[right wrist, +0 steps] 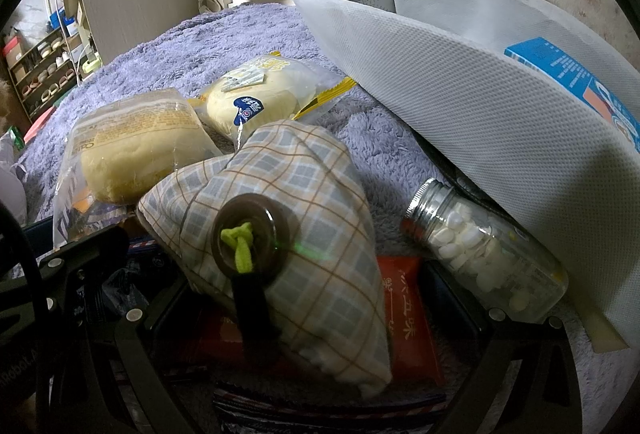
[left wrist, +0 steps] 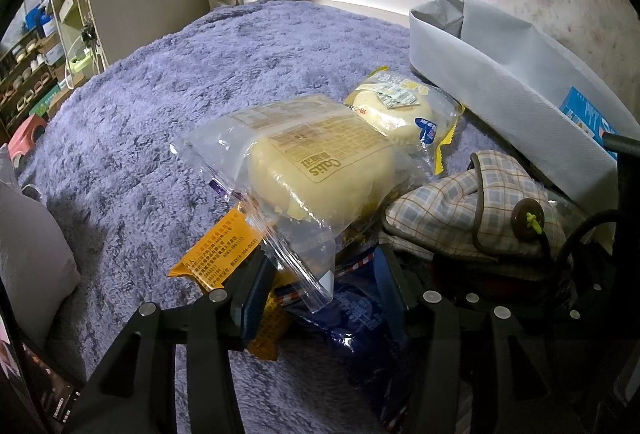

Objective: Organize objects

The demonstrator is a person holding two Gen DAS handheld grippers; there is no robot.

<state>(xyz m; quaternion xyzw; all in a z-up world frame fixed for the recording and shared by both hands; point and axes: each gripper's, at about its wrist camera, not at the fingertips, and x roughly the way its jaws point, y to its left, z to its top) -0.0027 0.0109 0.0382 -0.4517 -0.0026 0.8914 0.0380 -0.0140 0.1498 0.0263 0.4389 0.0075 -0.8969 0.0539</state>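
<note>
one item only looks stowed: a blue box [right wrist: 568,74] sits inside the grey fabric bin [right wrist: 452,106] at the right edge of the purple blanket [left wrist: 140,106]. judging by that, task is early, most of the pile is still outside the bin.

left to sort, all lying on the blanket:
- large clear-wrapped bun [left wrist: 320,170], resting on the orange packet [left wrist: 224,250] and dark blue packet [left wrist: 352,330]
- smaller bun in a yellow-edged wrapper [left wrist: 404,110], just beside the bin wall
- plaid pouch with a big brown button [right wrist: 288,210], on top of a red packet [right wrist: 408,314]
- glass pill bottle [right wrist: 488,250] on its side, touching the bin's base

left gripper [left wrist: 324,282]: jaws part open, gap between them. the clear wrapper tail of the large bun and the blue packet sit in that gap; left finger pad [left wrist: 256,290] lies against the orange packet and wrapper edge, but no pinch visible, so not holding anything.

right gripper [right wrist: 316,330]: jaws wide, straddling the plaid pouch and red packet. pouch sits between the fingers, pads look clear of it, no grip as far as i can see.
</note>
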